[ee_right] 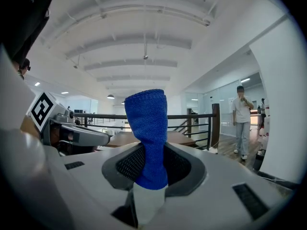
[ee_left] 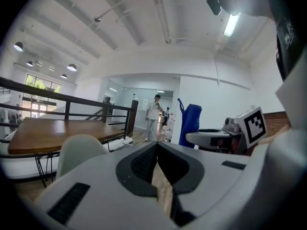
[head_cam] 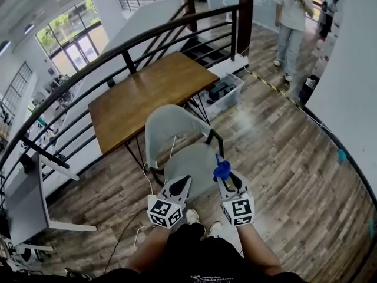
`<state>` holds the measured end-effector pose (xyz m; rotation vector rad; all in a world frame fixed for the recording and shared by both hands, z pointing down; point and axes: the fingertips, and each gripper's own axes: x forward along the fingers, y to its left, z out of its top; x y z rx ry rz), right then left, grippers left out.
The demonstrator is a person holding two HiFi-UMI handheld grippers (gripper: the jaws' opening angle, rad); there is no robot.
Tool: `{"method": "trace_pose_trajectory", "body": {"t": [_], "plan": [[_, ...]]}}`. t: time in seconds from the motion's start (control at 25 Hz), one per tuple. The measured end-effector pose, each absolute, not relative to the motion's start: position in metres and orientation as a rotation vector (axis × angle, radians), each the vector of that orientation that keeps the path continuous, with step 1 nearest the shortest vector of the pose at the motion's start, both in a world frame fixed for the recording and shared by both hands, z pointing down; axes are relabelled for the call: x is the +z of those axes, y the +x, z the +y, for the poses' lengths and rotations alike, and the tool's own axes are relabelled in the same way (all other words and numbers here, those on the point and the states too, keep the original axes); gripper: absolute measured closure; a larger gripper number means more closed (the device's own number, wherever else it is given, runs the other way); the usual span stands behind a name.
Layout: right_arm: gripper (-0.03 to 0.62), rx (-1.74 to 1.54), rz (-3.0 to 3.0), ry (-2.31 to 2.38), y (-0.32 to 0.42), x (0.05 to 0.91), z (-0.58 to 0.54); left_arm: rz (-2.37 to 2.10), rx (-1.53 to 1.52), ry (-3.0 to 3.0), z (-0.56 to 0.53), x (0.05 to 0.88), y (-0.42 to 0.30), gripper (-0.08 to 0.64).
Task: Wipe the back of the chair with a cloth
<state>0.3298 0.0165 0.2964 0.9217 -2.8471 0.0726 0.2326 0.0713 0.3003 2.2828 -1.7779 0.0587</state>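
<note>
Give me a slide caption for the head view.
Right gripper clamping a blue cloth, left gripper shut and empty, both held above a grey chair at a wooden table.

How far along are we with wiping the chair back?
Done: the cloth is clamped in the right tongs. In hand: both tongs hang over the seat, the left tongs shut and empty. Left: the cloth is clear of the chair back, so the wiping looks still to do.

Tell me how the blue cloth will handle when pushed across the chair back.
Probably soft but not limp: the blue cloth juts from the right gripper without drooping, pinched narrow at the jaws. Its knitted surface likely drags, not slips, on the smooth chair back.
</note>
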Motion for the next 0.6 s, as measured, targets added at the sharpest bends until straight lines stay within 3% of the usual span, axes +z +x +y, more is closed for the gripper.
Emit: {"method": "trace_pose_trajectory", "body": {"t": [0.6], "plan": [[0.482,0.103,-2.870,0.727,0.229,0.309,-0.036,-1.894,0.005,2.213,0.016,0.303,0.154,0.554]]}}
